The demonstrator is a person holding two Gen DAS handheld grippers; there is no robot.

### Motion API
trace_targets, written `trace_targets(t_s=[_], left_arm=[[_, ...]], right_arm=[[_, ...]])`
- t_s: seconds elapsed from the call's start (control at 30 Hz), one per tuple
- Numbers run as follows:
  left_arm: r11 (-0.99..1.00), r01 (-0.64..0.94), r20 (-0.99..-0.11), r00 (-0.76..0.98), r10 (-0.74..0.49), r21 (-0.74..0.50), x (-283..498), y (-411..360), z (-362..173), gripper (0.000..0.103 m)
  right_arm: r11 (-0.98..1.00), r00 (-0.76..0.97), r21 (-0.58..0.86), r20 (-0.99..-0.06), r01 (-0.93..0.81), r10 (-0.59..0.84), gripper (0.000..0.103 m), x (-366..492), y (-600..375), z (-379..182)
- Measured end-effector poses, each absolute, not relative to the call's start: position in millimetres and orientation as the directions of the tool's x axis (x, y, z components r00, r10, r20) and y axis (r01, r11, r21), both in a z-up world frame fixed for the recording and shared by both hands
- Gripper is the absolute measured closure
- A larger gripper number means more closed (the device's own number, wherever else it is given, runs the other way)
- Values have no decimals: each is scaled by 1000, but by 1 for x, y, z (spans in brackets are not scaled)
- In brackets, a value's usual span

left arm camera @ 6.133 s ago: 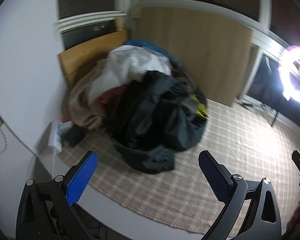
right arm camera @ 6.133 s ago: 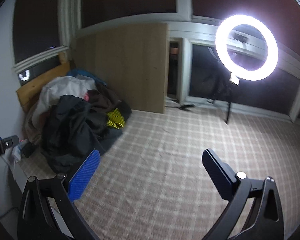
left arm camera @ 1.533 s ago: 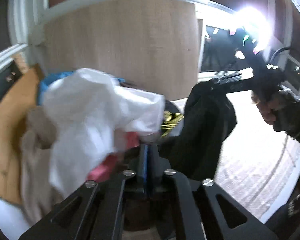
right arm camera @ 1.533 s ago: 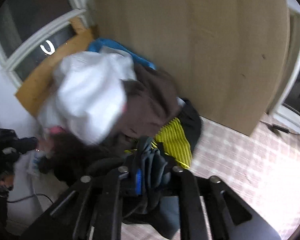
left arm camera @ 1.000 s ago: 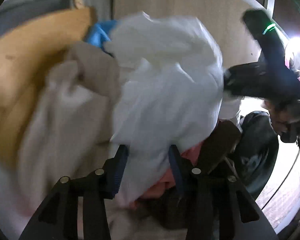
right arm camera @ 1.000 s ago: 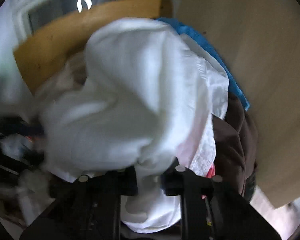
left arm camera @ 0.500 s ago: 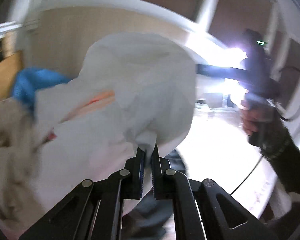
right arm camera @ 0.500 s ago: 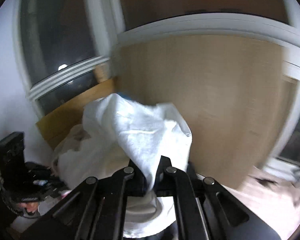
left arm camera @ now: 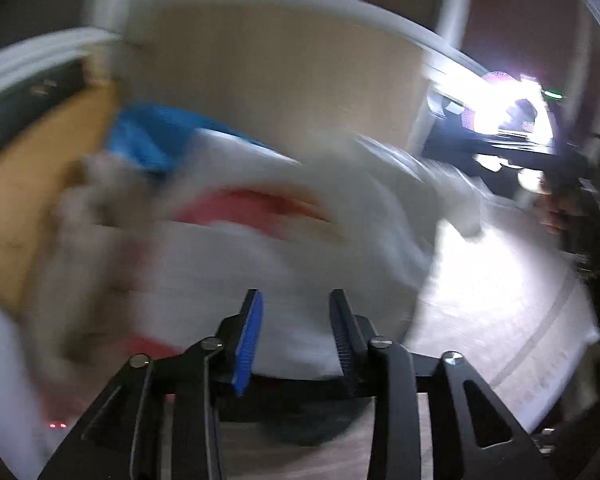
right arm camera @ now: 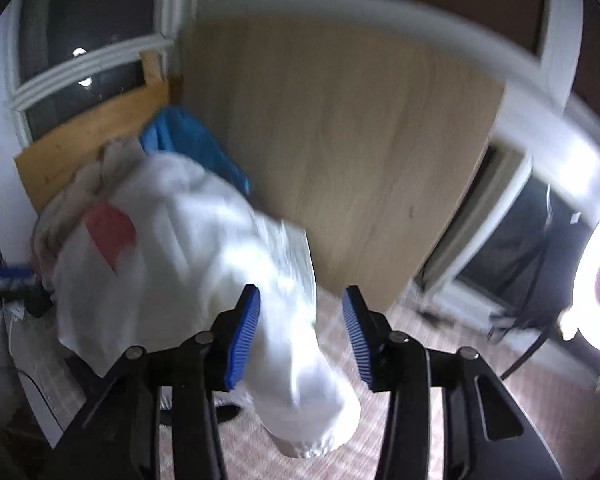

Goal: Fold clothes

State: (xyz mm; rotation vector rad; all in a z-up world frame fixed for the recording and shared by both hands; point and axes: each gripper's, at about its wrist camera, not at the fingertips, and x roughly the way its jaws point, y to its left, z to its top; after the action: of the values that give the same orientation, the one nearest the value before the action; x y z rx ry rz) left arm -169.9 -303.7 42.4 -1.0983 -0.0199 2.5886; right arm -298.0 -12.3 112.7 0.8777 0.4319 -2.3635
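Carpet (right arm camera: 540,412) lies checked beneath your white shirt (right arm camera: 204,248); wood board (right arm camera: 340,140) at 12 o'clock; left gripper (left arm camera: 296,332) and right gripper (right arm camera: 300,332) both spread, grasping nothing.

Dim room, lit chiefly by one strong lamp. In the left wrist view we see the ring light (left arm camera: 512,116) blown out to white glare at the right, washing out the floor (left arm camera: 500,304) beneath it. The white garment (left arm camera: 300,248) is smeared by motion blur — edges lost. In the right wrist view, blur is milder; the window frame (right arm camera: 380,12) bows under fisheye distortion, and the corners fall to black.
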Motion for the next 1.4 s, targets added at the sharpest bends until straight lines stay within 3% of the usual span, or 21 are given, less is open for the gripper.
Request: trace_targets(t_s=[0.07,0.13,0.2,0.27,0.33,0.37,0.4,0.47,0.57,0.6,0.63,0.77,0.87,0.9,0.97,1.13,1.23,1.4], left_arm=[[-965,-222,-699,-669,253,-137,-196,-325,39,67],[-974,-182,-716,-662,221,-133,-229,-346,23,67],[-978,-171,-746,-634,205,-124,-267,-314,-14,67],[-983,-154,-781,-600,173,-100,-279,-291,-36,67],[-979,-124,-801,-563,204,-162,-295,-280,-58,74],[-972,-124,-798,-554,237,-202,-297,-275,-65,90],[-969,-138,-790,-561,245,-203,-292,-265,-65,97],[-970,-172,-773,-587,242,-172,-279,-240,-64,97],[-928,-290,-764,-535,360,-234,-265,-204,-66,94],[-908,-330,-760,-511,402,-258,-260,-192,-66,83],[-903,-354,-759,-511,404,-242,-255,-185,-65,81],[-909,-329,-730,-552,404,-255,-229,-214,-41,83],[-932,-277,-707,-609,360,-235,-198,-263,-26,77],[-940,-258,-703,-626,338,-223,-188,-278,-24,74],[-954,-210,-700,-647,301,-216,-173,-305,-23,74],[-968,-146,-691,-679,248,-204,-154,-336,-19,74],[-973,-119,-684,-694,224,-197,-147,-347,-17,74],[-976,-88,-678,-706,203,-201,-136,-359,-12,74]], right_arm=[[-758,-597,-43,-646,651,-476,49,-296,-35,118],[-727,-560,-24,-656,686,-507,48,-301,-73,100],[-698,-519,-24,-687,716,-509,48,-309,-117,71],[-712,-501,-40,-738,701,-453,48,-323,-138,27],[-729,-482,-58,-785,682,-389,48,-338,-158,-18],[-733,-469,-74,-811,676,-350,48,-343,-156,-39],[-737,-455,-92,-835,670,-310,48,-348,-152,-59],[-759,-456,-141,-862,636,-222,46,-357,-128,-88],[-858,-391,-71,-907,509,-157,43,-384,-72,-114],[-866,-397,-70,-905,495,-154,43,-384,-64,-107],[-869,-410,-73,-899,490,-156,43,-382,-59,-98],[-853,-505,-109,-841,511,-195,43,-363,-62,-42],[-808,-591,-131,-750,574,-298,42,-338,-100,18],[-779,-574,-120,-745,616,-339,39,-334,-119,27],[-709,-524,-95,-743,699,-417,20,-328,-159,45],[-680,-361,18,-838,733,-410,20,-353,-255,14],[-672,-502,-163,-793,723,-347,20,-341,-286,10],[-529,-524,-256,-723,809,-450,20,-320,-308,27]])
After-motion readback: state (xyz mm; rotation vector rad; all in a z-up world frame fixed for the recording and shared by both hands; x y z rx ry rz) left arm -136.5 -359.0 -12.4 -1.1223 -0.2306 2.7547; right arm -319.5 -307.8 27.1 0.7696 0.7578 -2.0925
